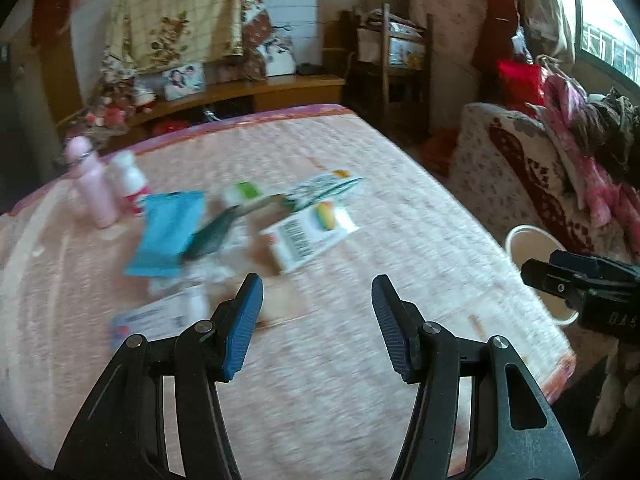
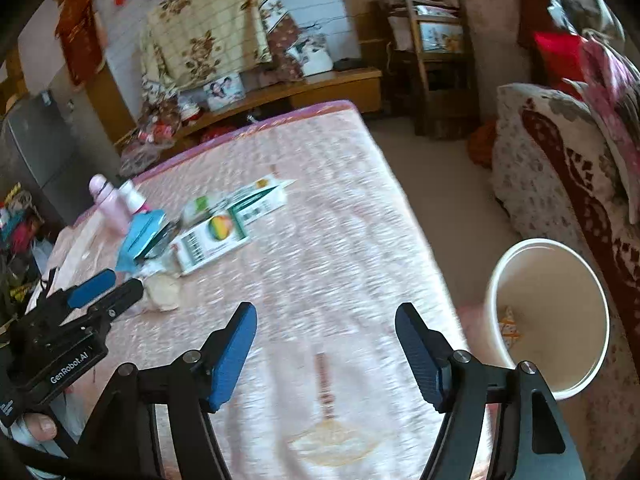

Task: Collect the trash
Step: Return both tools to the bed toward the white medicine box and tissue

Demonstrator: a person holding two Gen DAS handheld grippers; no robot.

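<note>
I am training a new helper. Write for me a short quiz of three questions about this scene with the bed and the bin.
1. True or false: the white bin stands on top of the bed.
2. Multiple choice: what is between the fingers of the right gripper? A) a blue packet B) nothing C) a pink bottle
3. Short answer: which two upright containers stand at the far side of the pile of trash?

Key
1. False; it stands on the floor beside the bed.
2. B
3. The pink bottle and the white bottle.
</note>
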